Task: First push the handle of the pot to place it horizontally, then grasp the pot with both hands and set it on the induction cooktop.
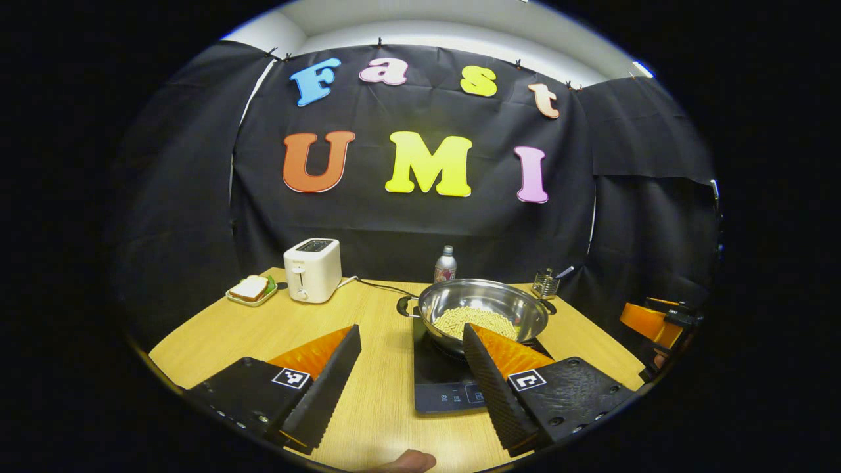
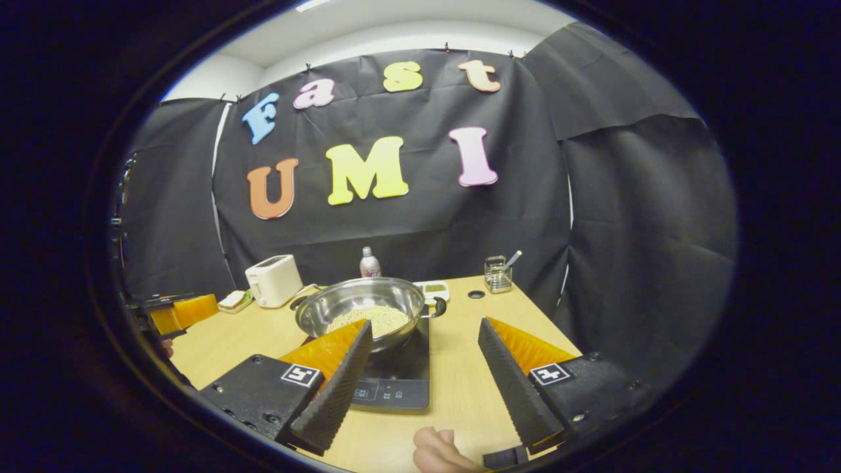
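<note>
Since the pot (image 1: 483, 314) already sits on the cooktop (image 1: 439, 381) with its side handles level, I judge the task about done & I'm holding both grippers back, clear of it. Left gripper (image 1: 414, 374) has jaws spread wide, nothing between them; right gripper (image 2: 427, 368) same, wide apart & empty, hovering over the table (image 1: 263, 328) on the near side of the cooktop. Pot is shiny round steel, wok-like, w/ pale grains heaped inside; cooktop is a flat dark glass slab w/ a touch panel at its near edge. Behind the cooktop: small bottle (image 1: 445, 265). To its left, a white boxy toaster (image 1: 313, 269), then a sandwich on a tray (image 1: 251, 290). Table is light wood laminate, smooth. Gripper pads look ridged.
</note>
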Demonstrator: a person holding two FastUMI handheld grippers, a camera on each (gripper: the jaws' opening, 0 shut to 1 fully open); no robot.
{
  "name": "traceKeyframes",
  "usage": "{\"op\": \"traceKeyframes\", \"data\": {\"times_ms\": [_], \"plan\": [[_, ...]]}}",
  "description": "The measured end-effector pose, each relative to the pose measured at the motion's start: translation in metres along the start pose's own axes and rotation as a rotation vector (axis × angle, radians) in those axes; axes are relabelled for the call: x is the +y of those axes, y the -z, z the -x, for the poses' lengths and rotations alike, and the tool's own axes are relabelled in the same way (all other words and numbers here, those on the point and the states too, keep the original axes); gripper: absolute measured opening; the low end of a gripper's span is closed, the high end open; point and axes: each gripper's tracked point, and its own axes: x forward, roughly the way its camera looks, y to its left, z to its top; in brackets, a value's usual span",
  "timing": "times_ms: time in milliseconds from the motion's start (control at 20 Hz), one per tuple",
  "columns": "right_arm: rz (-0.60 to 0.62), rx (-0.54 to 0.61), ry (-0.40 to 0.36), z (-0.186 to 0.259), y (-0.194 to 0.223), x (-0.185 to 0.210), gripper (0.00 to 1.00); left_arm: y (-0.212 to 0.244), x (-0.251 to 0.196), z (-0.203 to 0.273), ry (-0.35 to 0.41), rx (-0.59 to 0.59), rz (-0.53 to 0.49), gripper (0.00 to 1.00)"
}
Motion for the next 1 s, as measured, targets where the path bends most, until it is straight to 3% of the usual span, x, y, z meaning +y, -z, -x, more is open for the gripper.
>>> {"op": "traceKeyframes", "data": {"times_ms": [50, 100, 150, 200, 250, 300, 450, 500, 550, 600, 650, 750, 800, 850, 950, 1000], "plan": [[0.005, -0.024, -0.002, 0.015, -0.01, 0.001, 1.0, -0.01, 0.004, 0.013, -0.015, -0.018, -0.021, 0.93], [0.013, -0.052, -0.002, 0.031, -0.02, 0.003, 1.0, -0.02, 0.008, 0.027, -0.034, -0.039, -0.041, 0.8], [0.018, -0.075, 0.003, 0.043, -0.029, 0.003, 0.96, -0.027, 0.009, 0.039, -0.044, -0.049, -0.049, 0.94], [0.029, -0.099, 0.009, 0.055, -0.041, 0.002, 0.96, -0.035, 0.009, 0.049, -0.048, -0.065, -0.05, 0.95], [0.042, -0.124, 0.015, 0.067, -0.052, 0.002, 0.96, -0.042, 0.008, 0.06, -0.046, -0.079, -0.049, 0.85], [0.05, -0.151, 0.028, 0.078, -0.064, 0.001, 0.96, -0.054, 0.01, 0.07, -0.05, -0.1, -0.054, 0.95], [0.069, -0.202, 0.059, 0.104, -0.087, -0.004, 1.0, -0.08, 0.026, 0.091, -0.102, -0.167, -0.066, 0.95], [0.068, -0.212, 0.066, 0.114, -0.091, -0.005, 0.96, -0.085, 0.027, 0.094, -0.106, -0.177, -0.058, 0.95], [0.059, -0.221, 0.065, 0.122, -0.094, -0.005, 0.96, -0.085, 0.025, 0.097, -0.106, -0.175, -0.049, 0.84], [0.051, -0.231, 0.062, 0.129, -0.096, -0.005, 1.0, -0.086, 0.022, 0.101, -0.092, -0.172, -0.041, 0.84], [0.05, -0.238, 0.062, 0.135, -0.098, -0.006, 1.0, -0.084, 0.016, 0.105, -0.072, -0.164, -0.034, 0.95], [0.059, -0.246, 0.075, 0.142, -0.099, -0.011, 0.96, -0.083, 0.006, 0.109, -0.045, -0.156, -0.028, 0.95], [0.066, -0.249, 0.084, 0.145, -0.1, -0.014, 0.96, -0.082, 0.006, 0.11, -0.045, -0.15, -0.026, 0.84], [0.069, -0.255, 0.089, 0.149, -0.102, -0.014, 1.0, -0.079, 0.005, 0.111, -0.047, -0.144, -0.027, 0.95], [0.066, -0.264, 0.095, 0.153, -0.103, -0.013, 0.96, -0.08, -0.001, 0.113, -0.033, -0.142, -0.033, 0.95], [0.062, -0.264, 0.09, 0.155, -0.102, -0.011, 1.0, -0.079, -0.003, 0.112, -0.024, -0.138, -0.032, 0.84]]}}
